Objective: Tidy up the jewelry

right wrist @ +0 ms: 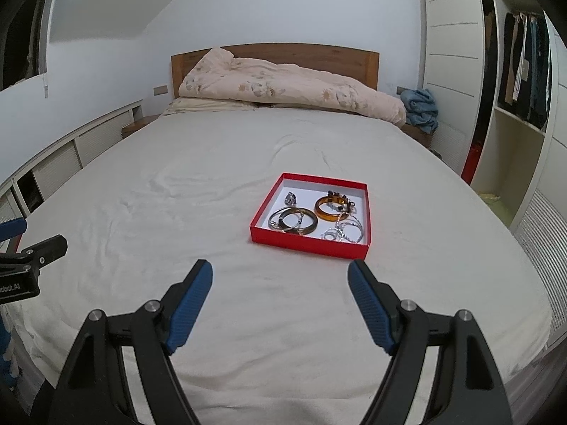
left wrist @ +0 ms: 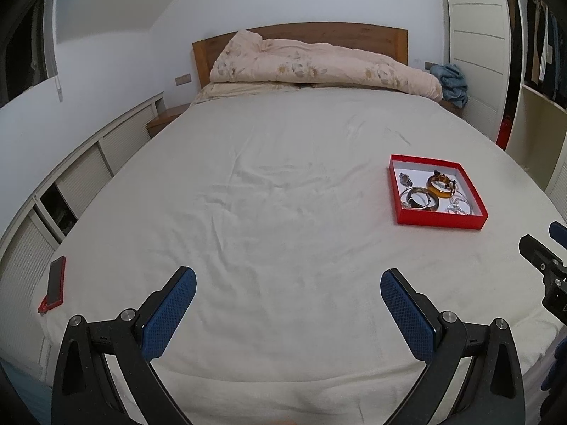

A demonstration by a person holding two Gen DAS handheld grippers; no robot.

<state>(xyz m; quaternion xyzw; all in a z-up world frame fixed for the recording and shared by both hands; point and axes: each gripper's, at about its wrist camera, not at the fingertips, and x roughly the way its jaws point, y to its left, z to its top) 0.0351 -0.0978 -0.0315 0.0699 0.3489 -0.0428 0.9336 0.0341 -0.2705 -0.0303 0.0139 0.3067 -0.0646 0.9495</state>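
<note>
A shallow red box [right wrist: 308, 244] with a white inside lies on the bed; it also shows in the left wrist view [left wrist: 441, 220]. In it lie an amber bangle [right wrist: 331, 216], a dark bangle with silver rings [right wrist: 292, 225], a silver chain bracelet [right wrist: 349, 232] and a small silver piece [right wrist: 290, 198]. My right gripper [right wrist: 280, 272] is open and empty, just short of the box's near edge. My left gripper [left wrist: 287, 278] is open and empty over bare sheet, left of the box.
The white bed sheet [left wrist: 265, 194] spreads all around. A rolled floral quilt [right wrist: 283, 88] lies at the wooden headboard. A red-cased phone [left wrist: 56, 281] lies at the bed's left edge. White cabinets stand left, a wardrobe [right wrist: 514, 88] right.
</note>
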